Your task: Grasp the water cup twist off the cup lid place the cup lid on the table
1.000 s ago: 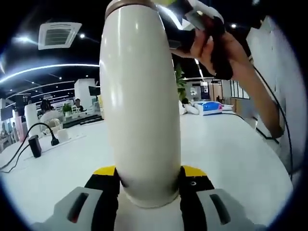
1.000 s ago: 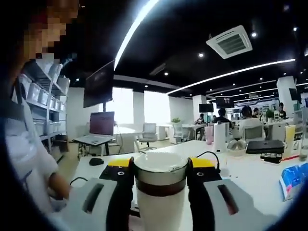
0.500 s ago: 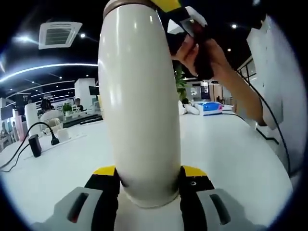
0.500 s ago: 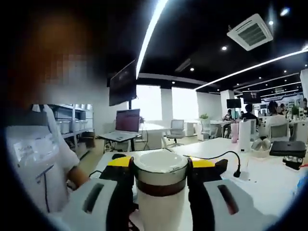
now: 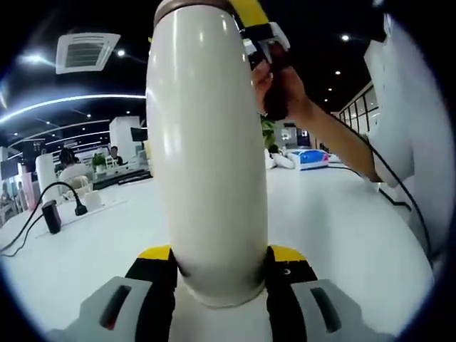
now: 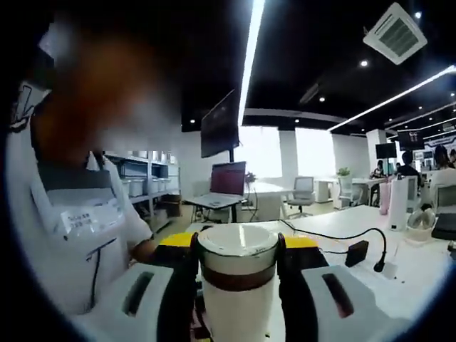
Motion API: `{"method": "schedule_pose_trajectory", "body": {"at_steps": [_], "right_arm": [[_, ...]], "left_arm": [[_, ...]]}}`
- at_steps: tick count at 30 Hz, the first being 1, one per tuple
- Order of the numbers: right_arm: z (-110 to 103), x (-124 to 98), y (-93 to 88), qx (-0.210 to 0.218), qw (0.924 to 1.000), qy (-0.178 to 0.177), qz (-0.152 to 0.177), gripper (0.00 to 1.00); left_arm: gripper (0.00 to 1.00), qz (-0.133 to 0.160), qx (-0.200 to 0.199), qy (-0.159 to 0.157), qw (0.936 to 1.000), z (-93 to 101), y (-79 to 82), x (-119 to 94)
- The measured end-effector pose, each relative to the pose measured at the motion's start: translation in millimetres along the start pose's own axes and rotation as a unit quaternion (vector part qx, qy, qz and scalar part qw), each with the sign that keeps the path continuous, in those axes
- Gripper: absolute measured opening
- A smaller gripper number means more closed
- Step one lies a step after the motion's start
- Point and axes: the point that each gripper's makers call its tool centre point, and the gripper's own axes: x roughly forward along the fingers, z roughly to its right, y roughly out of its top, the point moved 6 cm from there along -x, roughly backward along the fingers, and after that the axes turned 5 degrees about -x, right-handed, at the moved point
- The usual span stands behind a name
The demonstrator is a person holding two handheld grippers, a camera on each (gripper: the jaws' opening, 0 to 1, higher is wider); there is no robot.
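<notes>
Since a second ago our right gripper [image 6: 237, 249] turns on the cup lid [image 6: 237, 246], clamped; our left gripper [image 5: 221, 260] clasps the water cup [image 5: 206, 149] above the desk [image 5: 335, 221]. We keep the cup steady while twisting.

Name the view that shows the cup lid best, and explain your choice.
The right gripper view: the lid sits centred and close between the right gripper's jaws. The left gripper view shows the cup body, with just the lid's lower edge at the top.

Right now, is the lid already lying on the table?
No: in the right gripper view the cup lid sits on top of the water cup, clamped between the jaws of the right gripper.
</notes>
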Motion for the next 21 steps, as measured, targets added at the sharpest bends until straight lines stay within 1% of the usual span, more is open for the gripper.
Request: {"method": "schedule_pose_trajectory", "body": {"at_steps": [5, 10, 16, 21], "right_arm": [[2.4, 0.9, -0.4, 0.004, 0.9994, 0.035, 0.001, 0.46], [2.2, 2.7, -1.5, 0.014, 0.9983, 0.056, 0.000, 0.46], [-2.7, 3.8, -1.3, 0.009, 0.9983, 0.058, 0.001, 0.46], [-3.1, 3.1, 1.5, 0.005, 0.9991, 0.039, -0.019, 0.46]], "left_arm": [[0.50, -0.001, 0.000, -0.001, 1.0000, -0.7, -0.8, 0.5], [0.50, -0.001, -0.001, -0.002, 1.0000, -1.3, -0.9, 0.8], [0.50, -0.001, -0.001, -0.002, 1.0000, -1.7, -1.1, 1.2], [0.50, -0.003, -0.002, -0.004, 1.0000, -1.8, -0.7, 1.8]]}}
